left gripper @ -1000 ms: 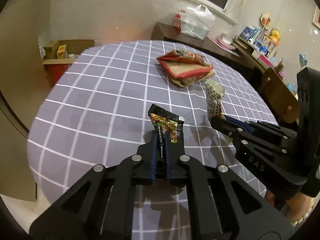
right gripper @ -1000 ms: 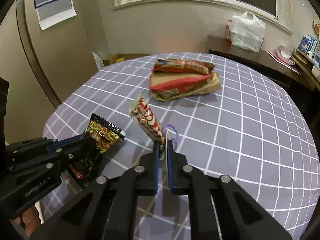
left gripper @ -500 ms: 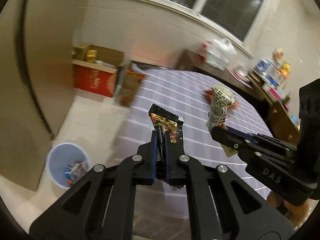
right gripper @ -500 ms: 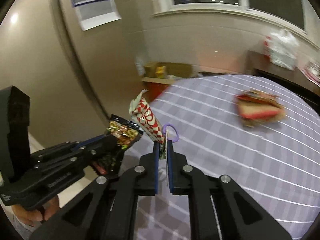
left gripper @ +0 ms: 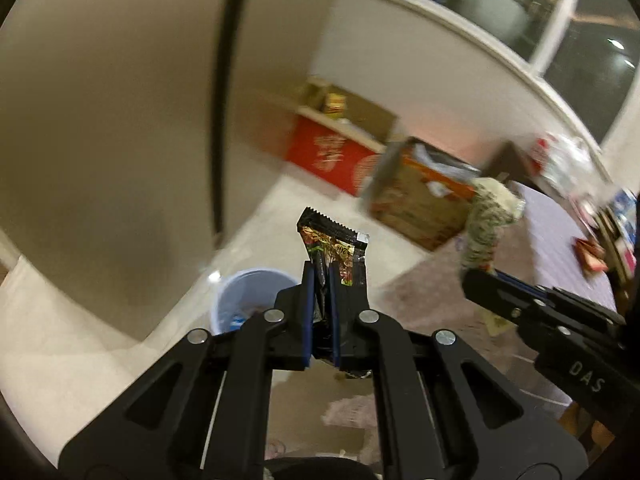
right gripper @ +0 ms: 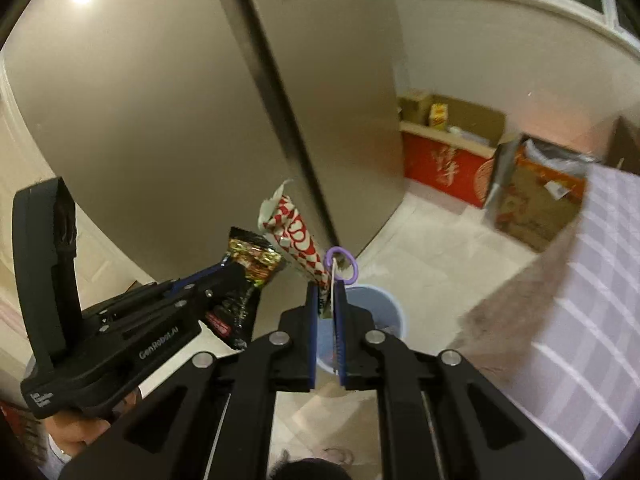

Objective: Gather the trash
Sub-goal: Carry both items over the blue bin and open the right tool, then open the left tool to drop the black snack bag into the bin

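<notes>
The tall beige cabinet front (right gripper: 180, 120) fills most of what I see, with its dark vertical seam running down toward the floor. To my right the edge of the table in its grey checked cloth (right gripper: 592, 300) slides out of view, which I take to mean I am turned away from it and toward the floor. Against the far wall sit a red carton (right gripper: 444, 172) and a brown cardboard box (left gripper: 416, 204), both well apart from my target.

That target is the pale blue bin (left gripper: 248, 300), standing on the tiled floor below and just ahead of my fingers; some litter already lies inside it. I point both tools downward so the 2 pieces hang near its mouth.

My left gripper (left gripper: 320, 280) is clenched on the dark snack wrapper (left gripper: 334, 244), pinched near its lower end so the serrated top sticks up free. My right gripper (right gripper: 327, 300) is clamped on the red-and-white wrapper (right gripper: 292, 236), held at its base beside a small purple ring (right gripper: 340, 264), so it leans out to the left.

I judge neither piece is over the bin's opening yet; letting go now risks dropping them on the tiles.
</notes>
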Demonstrator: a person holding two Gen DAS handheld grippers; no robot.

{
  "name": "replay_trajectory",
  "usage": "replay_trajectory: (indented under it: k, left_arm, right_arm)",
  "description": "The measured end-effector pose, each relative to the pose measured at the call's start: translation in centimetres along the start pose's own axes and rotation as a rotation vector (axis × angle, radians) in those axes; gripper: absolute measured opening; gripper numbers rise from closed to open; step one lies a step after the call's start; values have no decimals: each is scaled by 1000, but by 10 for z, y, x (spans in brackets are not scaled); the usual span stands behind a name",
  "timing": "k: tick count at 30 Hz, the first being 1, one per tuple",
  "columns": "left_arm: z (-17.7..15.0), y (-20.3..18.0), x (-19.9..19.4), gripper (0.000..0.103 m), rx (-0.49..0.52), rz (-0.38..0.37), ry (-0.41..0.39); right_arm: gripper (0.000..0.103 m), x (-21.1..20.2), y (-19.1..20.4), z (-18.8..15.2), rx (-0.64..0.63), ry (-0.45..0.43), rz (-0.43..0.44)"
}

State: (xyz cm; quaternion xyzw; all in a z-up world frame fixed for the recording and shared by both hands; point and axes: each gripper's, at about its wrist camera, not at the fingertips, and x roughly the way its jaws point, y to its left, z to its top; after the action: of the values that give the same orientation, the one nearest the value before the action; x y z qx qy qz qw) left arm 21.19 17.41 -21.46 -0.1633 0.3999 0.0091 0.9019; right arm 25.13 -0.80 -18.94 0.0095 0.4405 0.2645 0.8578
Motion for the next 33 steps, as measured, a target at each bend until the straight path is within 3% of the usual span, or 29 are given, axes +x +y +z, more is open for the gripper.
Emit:
replay_trajectory:
  k: [4,6,10,18,33]
  left_arm:
    - [1,28,14,7,-26,73,12]
    - [1,37,22,7,-28,107,25]
    - [-2,48,38,7,-38,123,61]
    - [-7,43,60,7,-31,105,108]
    - [8,14,73,7,20,73,112]
  right_arm:
    - [14,49,11,6,15,31,23]
    - [27,66,11,7,14,44,-6]
    - [43,94,7,1,21,67,-52]
    - [50,99,-3,-16,33,90,-67]
    - [60,71,-5,-12,20,4,-119]
